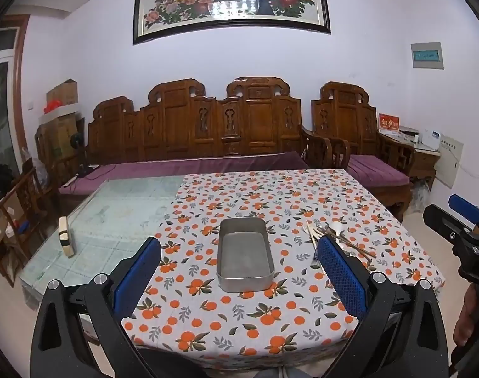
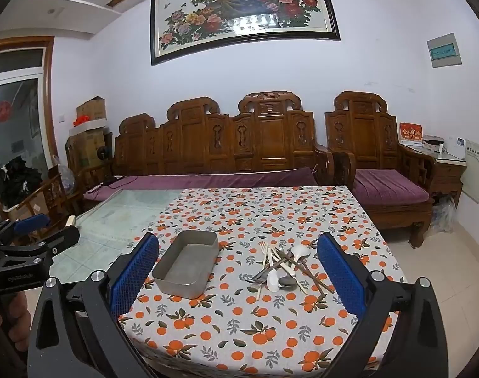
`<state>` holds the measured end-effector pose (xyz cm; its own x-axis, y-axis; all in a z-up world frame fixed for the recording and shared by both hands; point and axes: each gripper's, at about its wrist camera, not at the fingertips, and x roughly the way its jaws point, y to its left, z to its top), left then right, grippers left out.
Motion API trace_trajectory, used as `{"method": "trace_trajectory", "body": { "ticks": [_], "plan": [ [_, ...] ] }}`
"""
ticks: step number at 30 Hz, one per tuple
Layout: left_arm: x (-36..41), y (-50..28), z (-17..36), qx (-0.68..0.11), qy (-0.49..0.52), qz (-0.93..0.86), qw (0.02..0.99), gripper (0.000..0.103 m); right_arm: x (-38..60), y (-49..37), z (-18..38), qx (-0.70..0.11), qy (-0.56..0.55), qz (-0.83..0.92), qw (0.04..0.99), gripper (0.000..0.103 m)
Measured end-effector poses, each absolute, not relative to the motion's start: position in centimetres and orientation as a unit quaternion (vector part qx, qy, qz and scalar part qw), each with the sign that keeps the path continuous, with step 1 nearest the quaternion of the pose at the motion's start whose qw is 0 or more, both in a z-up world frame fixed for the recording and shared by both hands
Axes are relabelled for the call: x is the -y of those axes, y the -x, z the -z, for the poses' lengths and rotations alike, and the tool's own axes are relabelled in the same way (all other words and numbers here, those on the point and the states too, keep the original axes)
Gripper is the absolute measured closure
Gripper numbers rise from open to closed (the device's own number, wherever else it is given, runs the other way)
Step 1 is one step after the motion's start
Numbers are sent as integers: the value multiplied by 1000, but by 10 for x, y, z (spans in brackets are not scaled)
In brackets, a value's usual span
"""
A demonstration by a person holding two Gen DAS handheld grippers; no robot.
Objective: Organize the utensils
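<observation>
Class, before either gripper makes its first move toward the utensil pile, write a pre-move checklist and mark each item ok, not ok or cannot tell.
1. Left gripper open, nothing between its pads: ok.
2. Right gripper open, nothing held: ok.
3. Metal tray upright and empty: ok.
4. Utensil pile lying on the tablecloth right of the tray, within view: ok.
5. Utensils separated for single picking: not ok, they overlap.
6. Exact count of utensils: cannot tell.

Likely home living room, carved wooden sofa (image 2: 214, 145), framed painting (image 2: 244, 12)
</observation>
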<state>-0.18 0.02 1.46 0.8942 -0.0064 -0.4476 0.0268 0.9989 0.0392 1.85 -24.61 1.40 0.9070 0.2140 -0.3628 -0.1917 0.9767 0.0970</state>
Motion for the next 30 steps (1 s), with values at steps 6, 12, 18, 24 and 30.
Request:
{"method": "trace_trajectory", "body": {
  "ticks": [6,12,18,24,30],
  "plan": [
    [1,1,-16,-225,-22,9,974,7,251,-18,-16,-188,-30,-104,976,2],
    [1,3,-18,-221,-22,9,975,7,252,-19,-17,-189,-28,-103,976,2],
    [2,5,-17,-219,-22,8,976,7,253,-19,-16,-188,-29,-103,976,2],
    [3,6,-15,-218,-23,9,976,7,252,-19,-15,-187,-30,-104,976,2],
    [3,6,-13,-219,-23,8,976,7,255,-18,-16,-186,-30,-104,977,2]
  ]
}}
